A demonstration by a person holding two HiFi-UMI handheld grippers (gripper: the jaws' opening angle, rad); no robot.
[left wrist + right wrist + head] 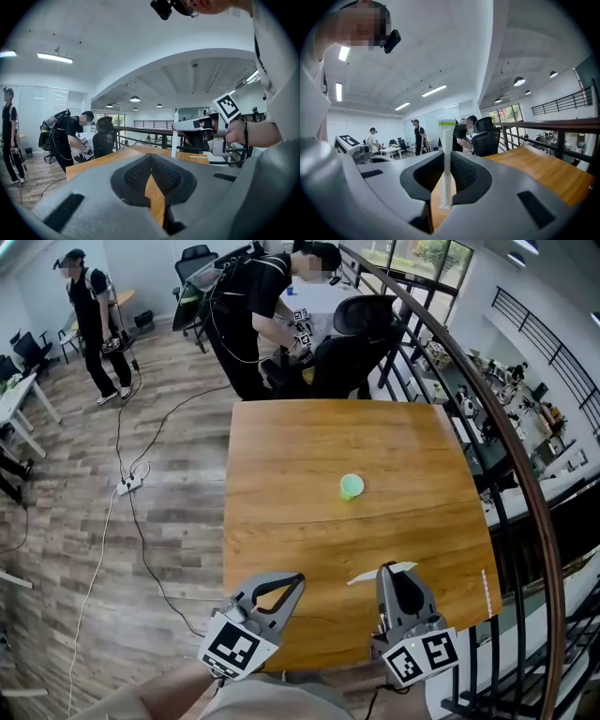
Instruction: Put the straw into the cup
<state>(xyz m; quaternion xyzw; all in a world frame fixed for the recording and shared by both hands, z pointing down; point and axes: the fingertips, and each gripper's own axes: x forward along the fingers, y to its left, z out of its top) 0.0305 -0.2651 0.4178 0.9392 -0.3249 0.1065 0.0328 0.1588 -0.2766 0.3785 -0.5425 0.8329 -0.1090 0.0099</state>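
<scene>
A small green cup (352, 487) stands upright near the middle of the wooden table (281, 474). My right gripper (395, 569) hangs over the table's near edge, shut on a paper-wrapped straw (382, 574) that lies crosswise between the pads. In the right gripper view the straw (447, 154) stands upright between the jaws, a green band at its top. My left gripper (299, 578) is beside it at the near edge, tips together, nothing in them. The left gripper view shows its own jaws (151, 158) closed, with the right gripper (199, 124) off to the right.
A black office chair (361, 324) stands at the table's far edge, with a person (267, 296) bent over beside it. Another person (94, 315) stands far left. A curved railing (506, 446) runs along the table's right side. Cables and a power strip (129, 486) lie on the floor.
</scene>
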